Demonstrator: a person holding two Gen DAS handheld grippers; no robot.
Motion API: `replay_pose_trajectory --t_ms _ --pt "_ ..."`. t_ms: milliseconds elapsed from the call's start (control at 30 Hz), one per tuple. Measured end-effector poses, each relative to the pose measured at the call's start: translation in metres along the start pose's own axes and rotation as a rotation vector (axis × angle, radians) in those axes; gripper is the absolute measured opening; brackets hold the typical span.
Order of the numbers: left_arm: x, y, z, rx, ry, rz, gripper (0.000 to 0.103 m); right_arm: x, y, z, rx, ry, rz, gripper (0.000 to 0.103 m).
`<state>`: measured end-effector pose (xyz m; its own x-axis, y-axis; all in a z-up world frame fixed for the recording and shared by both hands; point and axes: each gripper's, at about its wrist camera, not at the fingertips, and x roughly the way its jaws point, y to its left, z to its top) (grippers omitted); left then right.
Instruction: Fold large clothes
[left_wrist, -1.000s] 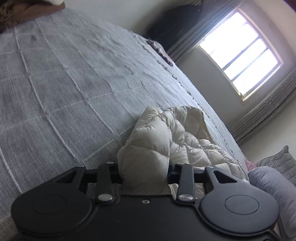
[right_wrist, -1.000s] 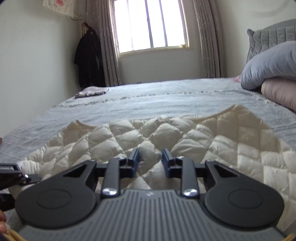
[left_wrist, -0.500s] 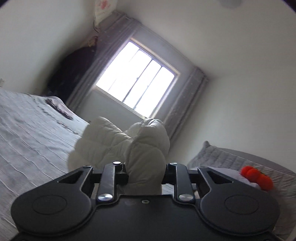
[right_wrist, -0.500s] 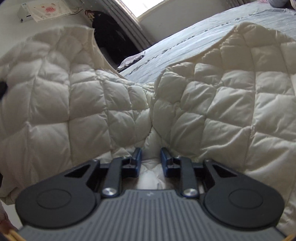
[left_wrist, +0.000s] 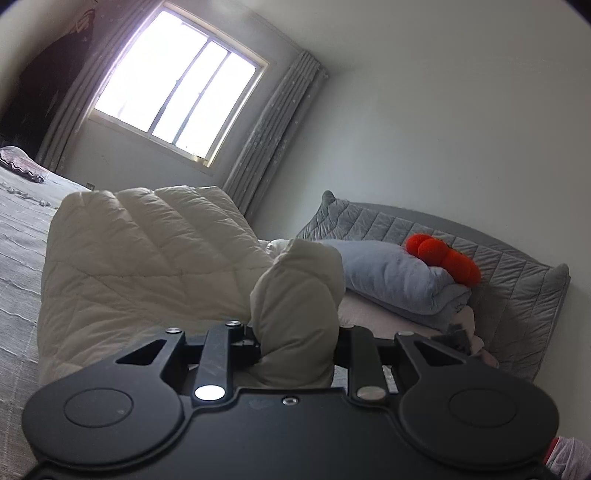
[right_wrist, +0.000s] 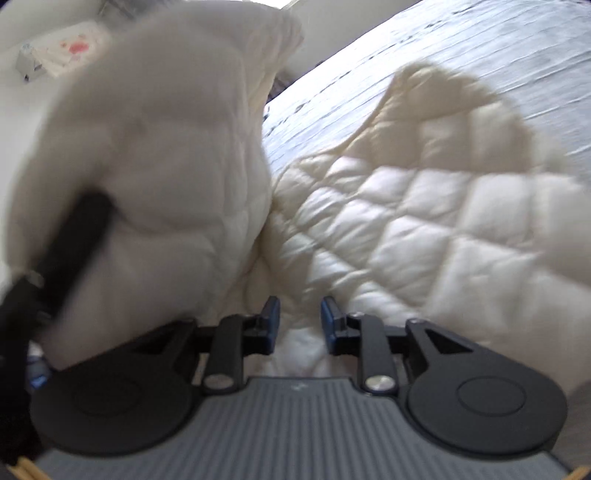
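Item: cream quilted coat, mid-fold on a bed; first fold under way, not yet laid down.

Left tongs (left_wrist: 297, 341): clamped on a bunched wad of the quilted coat (left_wrist: 147, 266), holding that part raised off the bed (left_wrist: 18, 258). Right tongs (right_wrist: 298, 321): jaws opening, a narrow gap showing between the blue pads (right_wrist: 271, 317), with pale fabric lying in the gap; the blur leaves it uncertain, but the pads appear no longer to press on it. Coat, right wrist view: one side lifted and curling over at left, the other side spread flat on the grey bedspread. Beyond: grey pillow (left_wrist: 399, 273), red plush toy (left_wrist: 443, 258), headboard (left_wrist: 517, 288), window (left_wrist: 177, 81). Done: coat spread out, one side raised. Left: lay the raised side across, smooth it, make further folds.
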<state>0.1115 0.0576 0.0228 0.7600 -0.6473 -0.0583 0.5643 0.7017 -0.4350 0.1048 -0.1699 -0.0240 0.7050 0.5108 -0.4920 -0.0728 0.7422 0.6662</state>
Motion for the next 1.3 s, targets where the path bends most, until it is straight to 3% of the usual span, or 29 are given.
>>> replay_pose_trajectory --t_ms 33,100,233,333,500,600,800,867,900,933,1033,1200,1300 --pt "0.004 -0.003 -0.005 0.011 0.023 -0.001 0.026 -0.014 -0.012 0.004 0.033 -0.028 -0.002 0.043" --pt "0.012 -0.014 -0.018 0.052 0.078 -0.001 0.026 -0.041 -0.034 0.01 0.098 -0.098 -0.01 0.052" --pt "0.035 -0.041 -0.047 0.211 0.219 0.008 0.026 -0.089 -0.075 0.018 0.233 -0.211 0.003 0.052" --pt "0.049 -0.048 -0.064 0.264 0.299 0.008 0.026 -0.105 -0.089 0.022 0.278 -0.255 0.009 0.053" --pt "0.057 -0.049 -0.084 0.315 0.358 -0.006 0.026 -0.104 -0.09 0.03 0.28 -0.223 0.056 0.073" --pt "0.057 -0.049 -0.087 0.316 0.363 -0.009 0.026 -0.087 -0.079 0.033 0.237 -0.174 -0.001 0.075" --pt "0.058 -0.05 -0.082 0.316 0.357 -0.028 0.026 -0.058 -0.054 0.037 0.171 -0.146 0.003 0.073" --pt "0.056 -0.049 -0.081 0.324 0.352 -0.018 0.027 -0.051 -0.045 0.039 0.107 -0.141 -0.049 0.057" --pt "0.054 -0.048 -0.079 0.335 0.35 -0.008 0.028 -0.047 -0.041 0.04 0.066 -0.142 -0.081 0.031" --pt "0.052 -0.047 -0.076 0.349 0.358 -0.003 0.029 -0.045 -0.039 0.04 0.039 -0.145 -0.085 0.022" --pt "0.043 -0.048 -0.056 0.385 0.383 -0.003 0.034 -0.05 -0.034 0.041 0.02 -0.178 -0.049 0.015" --pt "0.008 -0.048 -0.022 0.421 0.338 -0.049 0.071 -0.069 -0.041 0.051 -0.012 -0.245 -0.021 0.013" --pt "-0.002 -0.041 -0.006 0.453 0.271 -0.013 0.073 -0.08 -0.066 0.054 0.058 -0.254 -0.035 0.011"
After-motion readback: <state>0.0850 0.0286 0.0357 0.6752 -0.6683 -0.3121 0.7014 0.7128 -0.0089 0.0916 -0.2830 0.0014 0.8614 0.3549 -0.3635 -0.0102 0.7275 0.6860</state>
